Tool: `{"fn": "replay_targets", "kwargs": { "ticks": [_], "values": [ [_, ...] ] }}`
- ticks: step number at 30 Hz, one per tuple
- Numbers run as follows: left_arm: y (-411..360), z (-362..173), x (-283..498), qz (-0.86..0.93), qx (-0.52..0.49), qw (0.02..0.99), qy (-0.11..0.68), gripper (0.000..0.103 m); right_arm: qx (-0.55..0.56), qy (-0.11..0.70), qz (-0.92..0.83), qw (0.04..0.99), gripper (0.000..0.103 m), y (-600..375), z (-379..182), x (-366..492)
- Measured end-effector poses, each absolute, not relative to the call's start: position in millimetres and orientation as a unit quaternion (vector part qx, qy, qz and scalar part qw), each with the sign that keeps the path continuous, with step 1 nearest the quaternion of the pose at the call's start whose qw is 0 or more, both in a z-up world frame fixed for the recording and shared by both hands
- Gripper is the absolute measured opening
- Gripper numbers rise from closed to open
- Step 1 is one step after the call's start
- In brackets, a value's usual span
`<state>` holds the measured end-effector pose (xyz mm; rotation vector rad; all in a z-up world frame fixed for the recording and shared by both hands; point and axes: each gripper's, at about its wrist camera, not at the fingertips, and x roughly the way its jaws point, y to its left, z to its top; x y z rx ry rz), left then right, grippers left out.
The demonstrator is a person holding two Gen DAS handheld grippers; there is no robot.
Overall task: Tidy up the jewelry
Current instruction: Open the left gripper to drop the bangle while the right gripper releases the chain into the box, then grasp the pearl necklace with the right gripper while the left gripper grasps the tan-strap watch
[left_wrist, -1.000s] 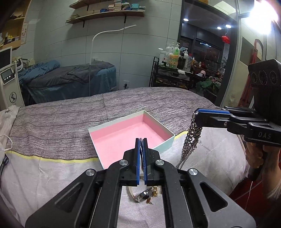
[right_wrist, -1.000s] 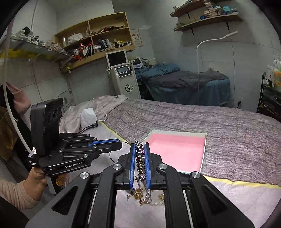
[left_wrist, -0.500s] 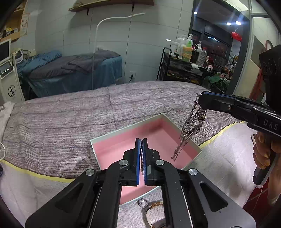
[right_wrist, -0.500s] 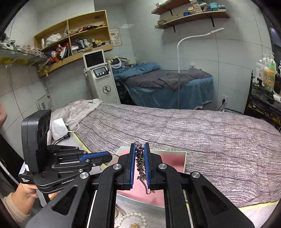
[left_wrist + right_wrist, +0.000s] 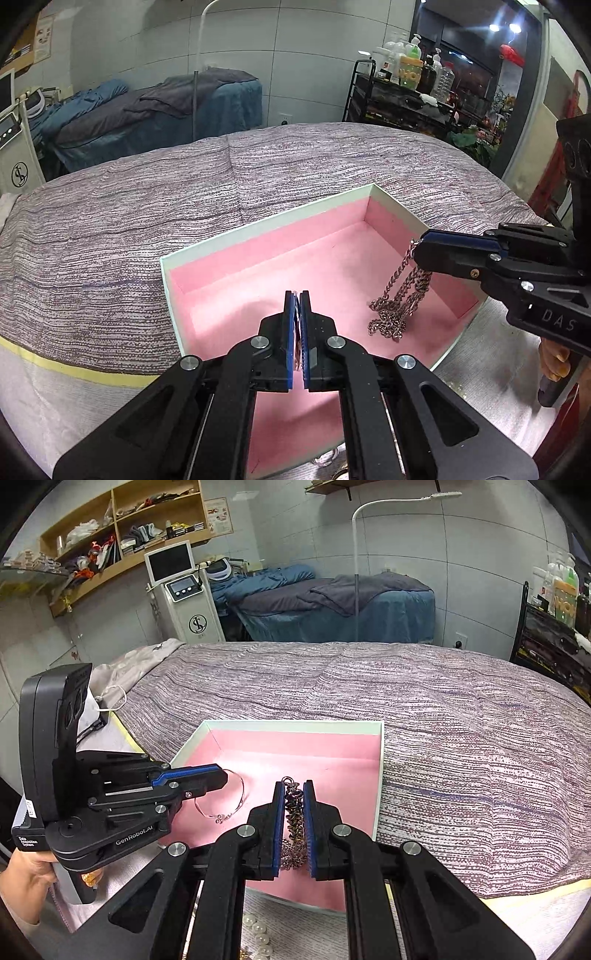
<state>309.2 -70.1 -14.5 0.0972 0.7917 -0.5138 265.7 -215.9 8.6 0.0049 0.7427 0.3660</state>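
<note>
Here, chain [image 5: 293, 814] clamped in right gripper [image 5: 293, 794] jaws, thin bangle [image 5: 225, 801] in left gripper [image 5: 294, 306] jaws, over pink box [image 5: 258, 225].

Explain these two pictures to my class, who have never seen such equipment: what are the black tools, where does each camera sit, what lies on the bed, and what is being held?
No robot arm is here. A person holds a black two-finger gripper in each hand, and each gripper carries a wide-angle camera looking forward along its fingers. So one picture looks out from the left gripper, the other from the right gripper, and each also shows the other tool from the side.

On the striped bedspread lies an open box lined in pink. The right gripper is shut on a thick chain, whose lower end already rests on the pink floor. The left gripper is shut on a thin bangle, which hangs over the box. Some pearls lie on the bed in front of the box.
</note>
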Motion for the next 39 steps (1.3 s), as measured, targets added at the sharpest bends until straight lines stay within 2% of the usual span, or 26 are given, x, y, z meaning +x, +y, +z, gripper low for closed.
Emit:
{"fn": "replay_targets", "kwargs": {
  "ticks": [3, 6, 8, 9, 10, 11, 14, 20, 26, 39],
  "values": [
    [-74, -16, 312, -0.243, 0.063, 0.891, 0.378, 0.003, 0.001, 0.352, 0.181, 0.918, 0.010, -218, 8, 265],
    [-76, -16, 313, -0.238, 0.070, 0.894, 0.374, 0.006, -0.017, 0.338, 0.168, 0.926, 0.022, -219, 11, 262],
    [-76, -13, 313, -0.235, 0.068, 0.897, 0.369, 0.030, -0.015, 0.322, 0.165, 0.932, 0.043, -222, 15, 259],
    [-74, -10, 311, -0.233, 0.064, 0.902, 0.359, 0.069, -0.011, 0.313, 0.163, 0.936, 0.045, -224, 19, 257],
    [-72, -6, 308, -0.227, 0.057, 0.911, 0.340, 0.091, -0.011, 0.306, 0.156, 0.939, 0.049, -226, 21, 256],
    [-69, 0, 304, -0.225, 0.047, 0.920, 0.316, 0.092, -0.016, 0.296, 0.142, 0.944, 0.057, -227, 24, 253],
    [-64, 9, 300, -0.233, 0.036, 0.923, 0.305, 0.093, -0.018, 0.260, 0.109, 0.959, 0.074, -236, 34, 247],
    [-57, 22, 286, -0.221, 0.030, 0.936, 0.274, 0.097, 0.020, 0.252, 0.061, 0.965, 0.087, -263, 44, 240],
    [-43, 25, 253, -0.209, 0.016, 0.944, 0.255, 0.097, 0.012, 0.267, 0.061, 0.962, 0.088, -267, 40, 218],
    [15, -5, 181, -0.173, -0.033, 0.939, 0.296, 0.097, 0.003, 0.322, 0.091, 0.942, 0.089, -255, 12, 170]
  ]
}}
